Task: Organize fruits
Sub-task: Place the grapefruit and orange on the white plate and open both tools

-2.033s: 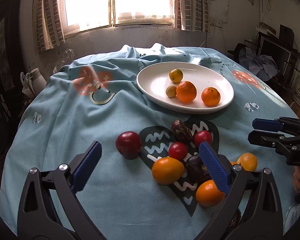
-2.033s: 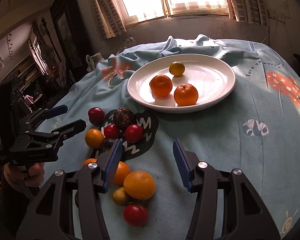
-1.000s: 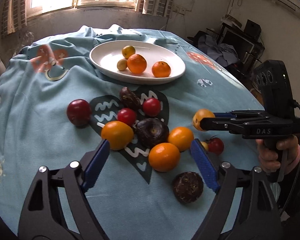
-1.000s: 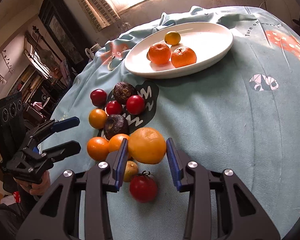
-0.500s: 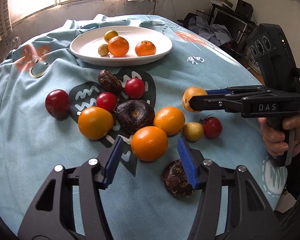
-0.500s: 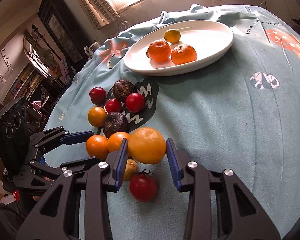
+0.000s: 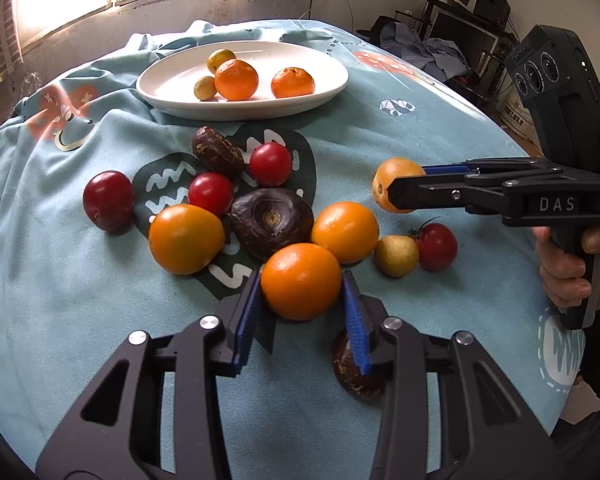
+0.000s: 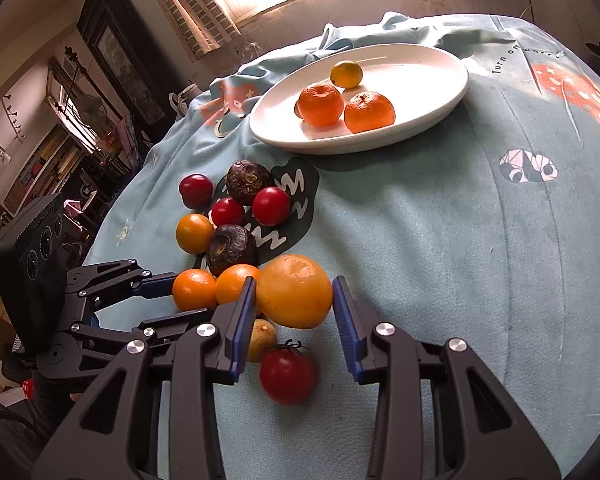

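Fruits are mostly loose on the counter's blue cloth (image 7: 440, 128), four already in the white plate (image 7: 324, 92). Right gripper (image 8: 294, 306) has its jaws clamped on a yellow-orange fruit (image 8: 294, 290), held up off the cloth. Left gripper (image 7: 302, 306) jaws are squeezed around an orange (image 7: 300, 280) down in the pile.
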A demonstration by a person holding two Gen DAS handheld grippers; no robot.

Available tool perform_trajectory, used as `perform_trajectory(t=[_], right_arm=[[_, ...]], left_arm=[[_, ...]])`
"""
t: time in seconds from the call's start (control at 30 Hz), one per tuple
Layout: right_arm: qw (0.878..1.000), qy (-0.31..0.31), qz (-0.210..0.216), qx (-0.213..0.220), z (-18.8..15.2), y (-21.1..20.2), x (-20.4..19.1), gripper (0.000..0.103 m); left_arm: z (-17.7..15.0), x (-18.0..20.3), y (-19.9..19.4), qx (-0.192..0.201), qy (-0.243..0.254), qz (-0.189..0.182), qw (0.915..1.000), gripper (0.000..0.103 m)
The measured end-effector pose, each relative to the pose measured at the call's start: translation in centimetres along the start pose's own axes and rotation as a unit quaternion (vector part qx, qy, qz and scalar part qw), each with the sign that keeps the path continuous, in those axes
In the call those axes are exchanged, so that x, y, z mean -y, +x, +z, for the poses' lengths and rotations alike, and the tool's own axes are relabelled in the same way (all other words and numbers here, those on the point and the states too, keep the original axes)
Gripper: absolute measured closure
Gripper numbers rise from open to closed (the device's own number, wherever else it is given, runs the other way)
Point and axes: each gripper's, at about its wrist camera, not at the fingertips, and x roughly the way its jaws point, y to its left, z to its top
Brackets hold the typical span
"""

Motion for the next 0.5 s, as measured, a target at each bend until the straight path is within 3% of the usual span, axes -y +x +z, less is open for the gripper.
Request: perform_trajectory(t=[0.17,0.37,0.5], right_arm=[[1.0,-0.002,-0.001,0.003,0.0,-0.1,0.0,0.064],[1.0,-0.006,-0.003,0.013,0.0,-0.4,-0.3,0.064],[0.999,-0.02,-0.006,0.049,0.5,-1.3,-0.8,0.064]], left_arm=[[0.1,0.1,-0.5,0.008,-0.001,-0.002,1.0,0.063],[0.3,0.2,-2.4,0.047,-0.003,-0.014,0.9988,0.063],[1.3,-0.4,-3.8,0.076,-0.023,-0.04,0.996,0.063]])
